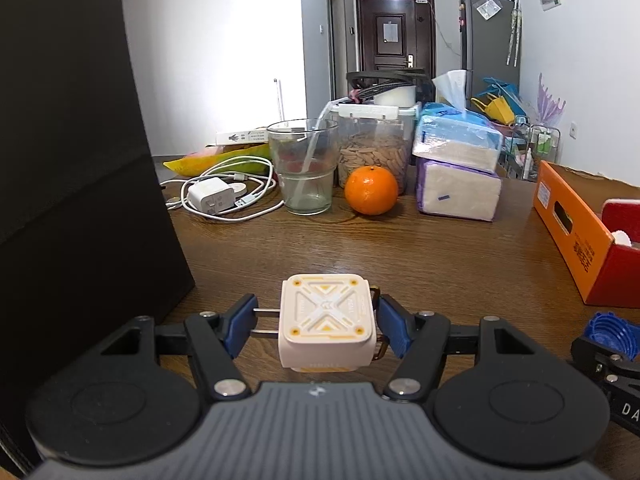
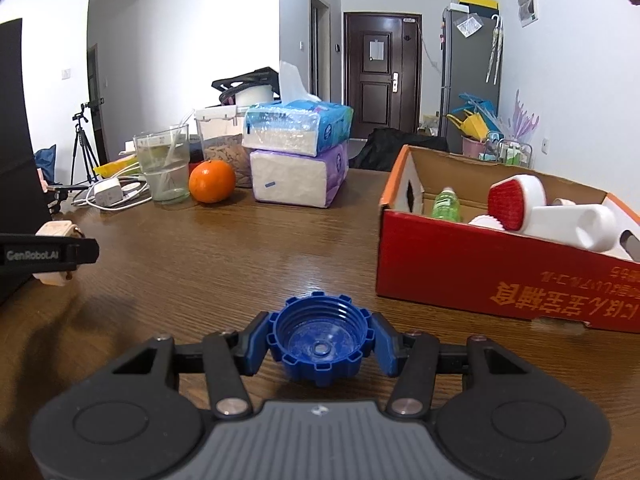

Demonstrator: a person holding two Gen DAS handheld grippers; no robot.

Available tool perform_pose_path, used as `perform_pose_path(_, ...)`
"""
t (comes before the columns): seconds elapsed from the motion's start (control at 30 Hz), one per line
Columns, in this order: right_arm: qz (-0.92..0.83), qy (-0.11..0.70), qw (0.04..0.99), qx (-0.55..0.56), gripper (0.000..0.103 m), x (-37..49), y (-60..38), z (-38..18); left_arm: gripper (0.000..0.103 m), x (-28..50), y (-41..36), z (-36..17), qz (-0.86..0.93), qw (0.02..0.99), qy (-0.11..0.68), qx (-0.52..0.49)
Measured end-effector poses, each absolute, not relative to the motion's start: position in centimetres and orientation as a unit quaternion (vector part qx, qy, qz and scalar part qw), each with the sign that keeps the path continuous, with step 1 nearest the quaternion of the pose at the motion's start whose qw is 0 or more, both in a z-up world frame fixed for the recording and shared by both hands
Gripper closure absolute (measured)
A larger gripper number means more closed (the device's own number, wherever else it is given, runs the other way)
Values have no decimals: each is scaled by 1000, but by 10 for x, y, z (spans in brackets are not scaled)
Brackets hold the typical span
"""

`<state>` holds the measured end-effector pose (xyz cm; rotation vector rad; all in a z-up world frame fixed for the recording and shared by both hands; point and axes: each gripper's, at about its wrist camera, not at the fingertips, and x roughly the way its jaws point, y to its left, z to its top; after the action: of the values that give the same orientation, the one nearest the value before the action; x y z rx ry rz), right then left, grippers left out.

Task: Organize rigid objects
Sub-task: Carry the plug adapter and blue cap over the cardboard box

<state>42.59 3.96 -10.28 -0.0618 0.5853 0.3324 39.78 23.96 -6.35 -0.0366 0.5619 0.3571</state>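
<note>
My left gripper is shut on a cream square charger block; its metal prongs meet the left blue pad and a brass clip meets the right one. It hangs just above the brown table. My right gripper is shut on a blue ribbed screw cap, open side up, low over the table. The same cap shows at the right edge of the left wrist view. An orange-red cardboard box stands right of the cap and holds a green bottle, a red-faced brush and a white bottle.
At the back of the table stand a glass with a straw, an orange, a tub of nuts, two stacked tissue packs and a white charger with cables. A tall black block fills the left side.
</note>
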Motion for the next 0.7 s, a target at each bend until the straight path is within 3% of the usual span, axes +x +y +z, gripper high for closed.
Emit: perform_pose_path(0.7, 128, 254, 959, -2, 51, 388, -51, -88, 36, 387, 138, -69, 120, 951, 284, -19)
